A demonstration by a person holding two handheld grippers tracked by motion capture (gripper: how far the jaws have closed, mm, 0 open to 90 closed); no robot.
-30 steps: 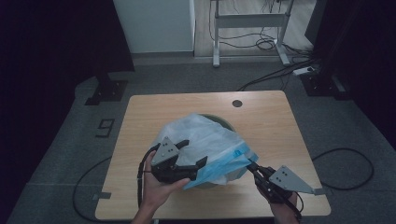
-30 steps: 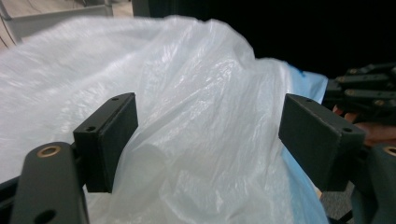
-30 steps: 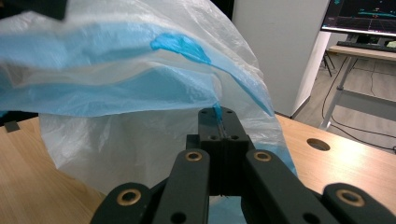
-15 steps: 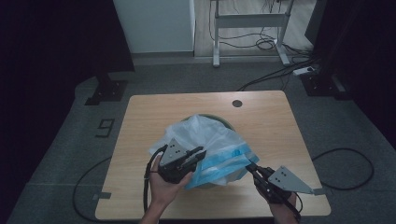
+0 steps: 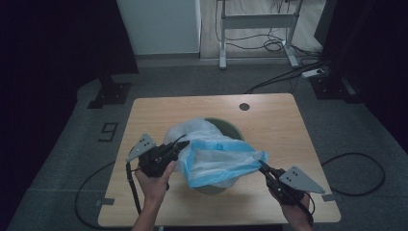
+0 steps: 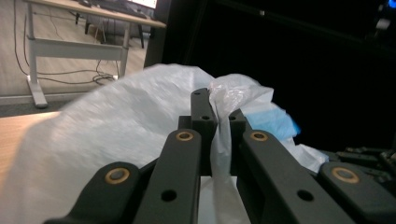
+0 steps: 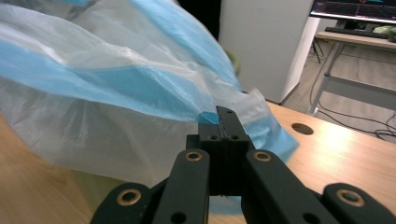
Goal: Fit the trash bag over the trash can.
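The bag [image 5: 216, 154] is translucent white plastic with a light blue band along its rim. Under it sits a dull olive-green bin [image 5: 226, 127]. The counter [image 5: 279, 120] is pale wood grain with one dark round hole near its far edge. Both grippers' fingers [image 6: 203, 109] are matte black with brass-coloured pins.

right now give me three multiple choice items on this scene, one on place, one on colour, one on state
1. Where does the bag lie?
A over a green bin
B on the floor
C on a chair

2. What colour is the band at the bag's rim?
A red
B blue
C black

3. How does the left tool stand?
A wide open
B lying loose on the table
C shut on the bag

Key: 1 A, the green bin peeks out behind the bag on the table. 2 B, a blue band runs along the rim. 3 C, the left tool view shows film pinched between its jaws, which have just been closing.
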